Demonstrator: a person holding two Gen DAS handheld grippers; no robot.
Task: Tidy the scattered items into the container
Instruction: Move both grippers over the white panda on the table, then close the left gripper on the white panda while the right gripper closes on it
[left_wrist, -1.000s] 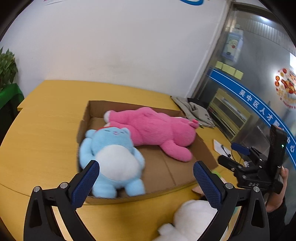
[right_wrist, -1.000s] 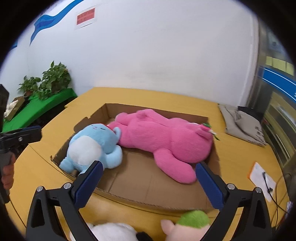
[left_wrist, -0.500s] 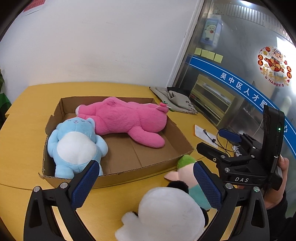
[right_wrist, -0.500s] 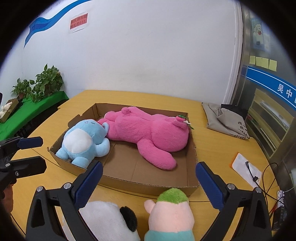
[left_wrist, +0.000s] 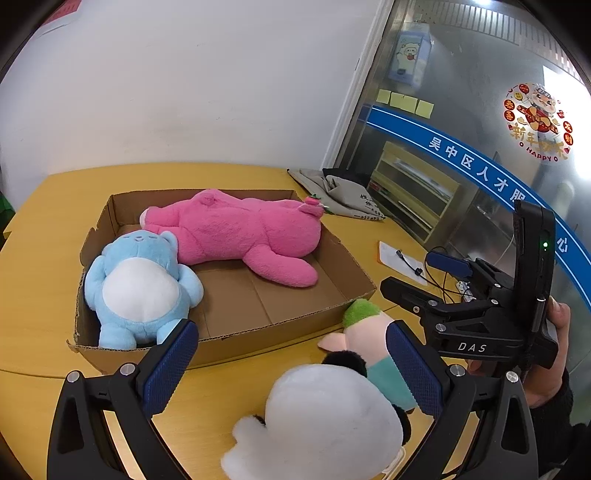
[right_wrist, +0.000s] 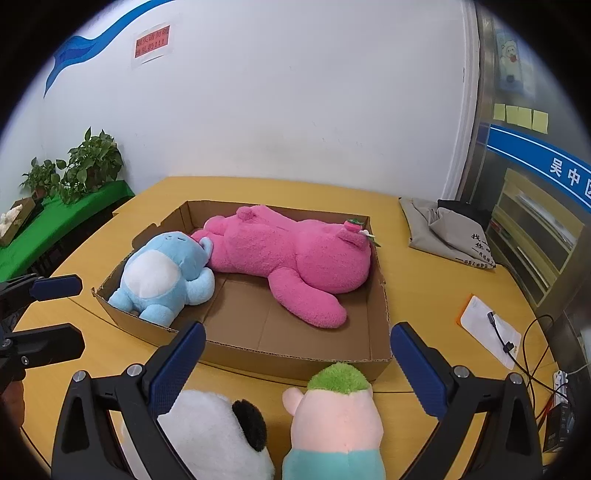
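Observation:
A shallow cardboard box (left_wrist: 280, 325) (right_wrist: 295, 356) on the yellow table holds a pink plush (left_wrist: 240, 232) (right_wrist: 295, 254) and a light blue plush (left_wrist: 140, 284) (right_wrist: 162, 273). A white panda plush (left_wrist: 325, 417) (right_wrist: 214, 432) and a pink plush with green hair (left_wrist: 365, 325) (right_wrist: 336, 406) lie on the table in front of the box. My left gripper (left_wrist: 291, 365) is open above the panda. My right gripper (right_wrist: 299, 362) is open above the green-haired plush; it also shows in the left wrist view (left_wrist: 417, 277).
A grey cloth bag (left_wrist: 340, 192) (right_wrist: 443, 229) lies at the table's far right. A paper with a cable (right_wrist: 491, 325) (left_wrist: 402, 258) lies right of the box. Potted plants (right_wrist: 74, 166) stand on a green shelf at left. A glass cabinet is at right.
Both grippers have pulled back from the box toward the table's near side. The panda and the green-haired plush have come into view between the fingers. Both stay open.

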